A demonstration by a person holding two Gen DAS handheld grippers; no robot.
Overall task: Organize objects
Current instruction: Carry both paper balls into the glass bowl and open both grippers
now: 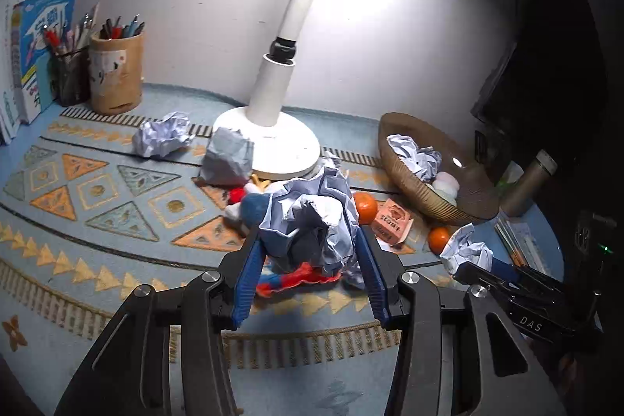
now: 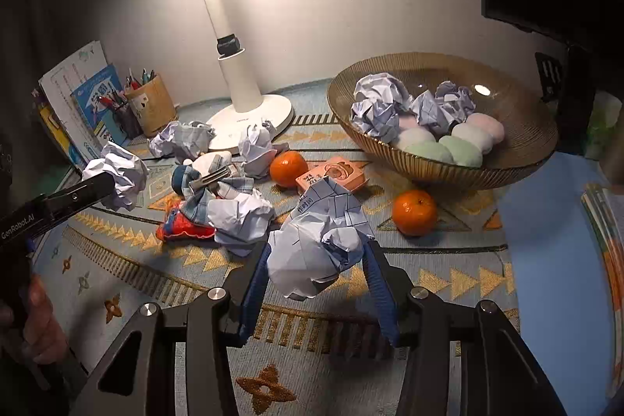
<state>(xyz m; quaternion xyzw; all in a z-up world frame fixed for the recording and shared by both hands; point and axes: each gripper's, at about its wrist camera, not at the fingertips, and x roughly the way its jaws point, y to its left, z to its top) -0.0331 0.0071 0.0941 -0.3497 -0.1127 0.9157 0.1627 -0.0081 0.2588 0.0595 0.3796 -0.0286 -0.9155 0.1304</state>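
My left gripper (image 1: pixel 308 232) is shut on a crumpled blue-white paper ball (image 1: pixel 312 217), held above the patterned mat. My right gripper (image 2: pixel 318 246) is shut on another crumpled sheet of grid paper (image 2: pixel 312 260), also lifted off the mat. Each gripper shows in the other view: the right one (image 1: pixel 464 266) with its ball (image 1: pixel 466 248) at the right, the left one (image 2: pixel 109 184) with its ball (image 2: pixel 121 174) at the left. A ribbed brown bowl (image 2: pixel 448 174) at the back right holds paper balls (image 2: pixel 380 104) and pastel round pieces (image 2: pixel 464 151).
More paper balls (image 2: pixel 183 139) (image 2: pixel 255 147) (image 2: pixel 240 221) lie on the mat by a soft toy (image 2: pixel 195 182) and a red toy (image 2: pixel 183 227). Two oranges (image 2: pixel 288 168) (image 2: pixel 414 212), a pink box (image 2: pixel 335 174), a white lamp base (image 2: pixel 249 115) and pen holders (image 1: pixel 115 73) stand around.
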